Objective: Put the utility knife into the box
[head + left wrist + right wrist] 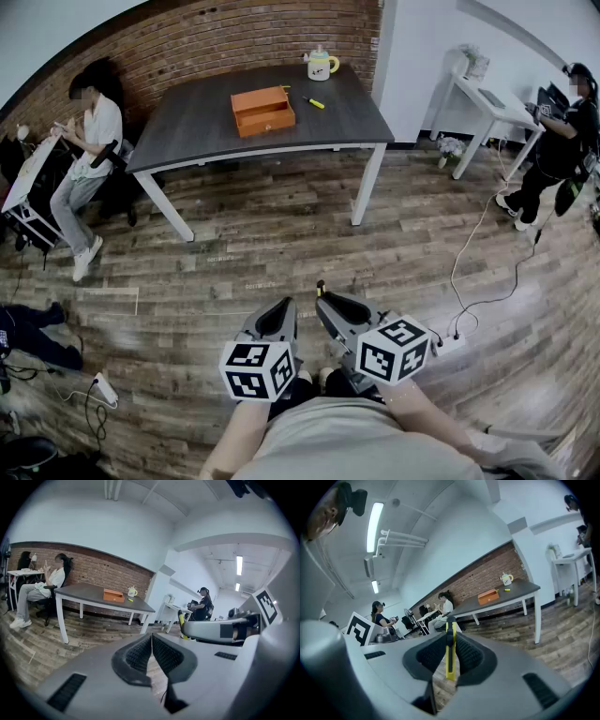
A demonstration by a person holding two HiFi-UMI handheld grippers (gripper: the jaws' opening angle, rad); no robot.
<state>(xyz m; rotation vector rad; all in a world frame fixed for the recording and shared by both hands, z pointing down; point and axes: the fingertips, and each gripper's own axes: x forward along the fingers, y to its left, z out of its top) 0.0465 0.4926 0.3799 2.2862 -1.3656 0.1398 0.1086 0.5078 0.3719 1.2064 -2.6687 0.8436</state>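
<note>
An open orange box [262, 111] sits on a dark grey table [187, 131] far ahead across the wooden floor. The box also shows small in the left gripper view [113, 595] and in the right gripper view [488, 596]. My right gripper [323, 300] is shut on a yellow utility knife [450, 651], which stands upright between its pads with its dark tip above the jaws. From the left gripper view, the knife [180, 619] sticks out of the right gripper [220, 629]. My left gripper [151, 643] is shut with nothing in it, beside the right one [279, 309].
A mug [321, 64] and a small yellow item [314, 103] lie on the table beyond the box. A person sits at the left [89, 141]; another stands by a white side table [492, 103] at the right. Cables and a power strip [450, 342] lie on the floor.
</note>
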